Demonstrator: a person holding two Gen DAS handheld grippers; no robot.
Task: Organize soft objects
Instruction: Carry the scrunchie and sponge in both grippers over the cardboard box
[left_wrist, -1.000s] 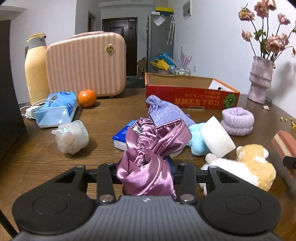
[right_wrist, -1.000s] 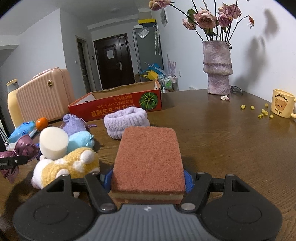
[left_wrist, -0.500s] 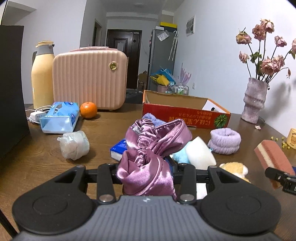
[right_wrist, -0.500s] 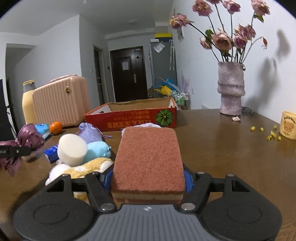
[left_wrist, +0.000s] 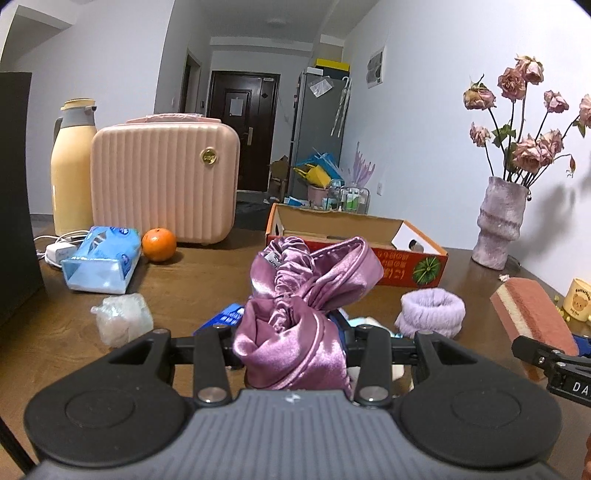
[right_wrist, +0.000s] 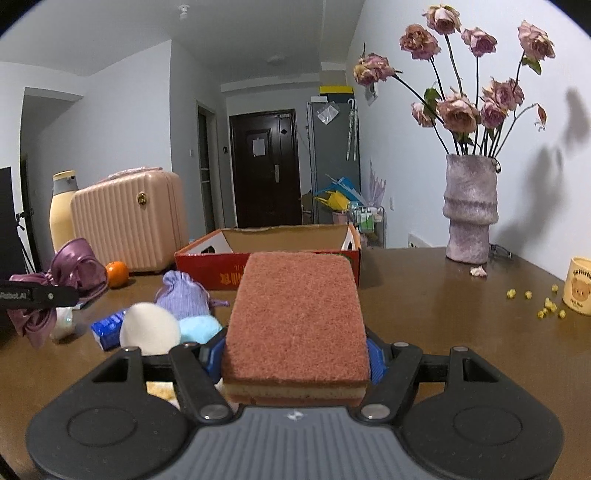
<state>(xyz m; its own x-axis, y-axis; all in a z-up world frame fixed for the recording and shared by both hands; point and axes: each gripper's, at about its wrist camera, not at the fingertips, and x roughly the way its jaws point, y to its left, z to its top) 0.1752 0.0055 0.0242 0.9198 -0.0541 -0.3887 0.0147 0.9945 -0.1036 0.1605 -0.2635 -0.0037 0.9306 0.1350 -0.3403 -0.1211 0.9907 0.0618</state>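
My left gripper (left_wrist: 291, 332) is shut on a purple satin hair bow (left_wrist: 306, 295) and holds it up above the wooden table. The bow (right_wrist: 77, 267) and that gripper (right_wrist: 37, 295) also show at the left edge of the right wrist view. My right gripper (right_wrist: 295, 354) is shut on a brown scouring sponge (right_wrist: 295, 310), which lies flat between the fingers; the sponge (left_wrist: 532, 306) appears at the right of the left wrist view. Beyond both stands an open red cardboard box (right_wrist: 207, 258). On the table lie a lilac terry band (left_wrist: 432, 310), a white puff (right_wrist: 149, 328), a light blue plush (right_wrist: 199, 328) and a lilac pouch (right_wrist: 183, 295).
A pink ribbed case (left_wrist: 162, 184), a cream thermos (left_wrist: 72, 170), an orange (left_wrist: 159, 243), a blue tissue pack (left_wrist: 101, 258) and a plastic wad (left_wrist: 123, 317) sit at the left. A vase of dried roses (right_wrist: 469, 210) and a yellow mug (right_wrist: 580, 286) stand at the right.
Both grippers have risen with their loads still held. The soft items on the table now sit lower in both views, and the box's inside shows more.
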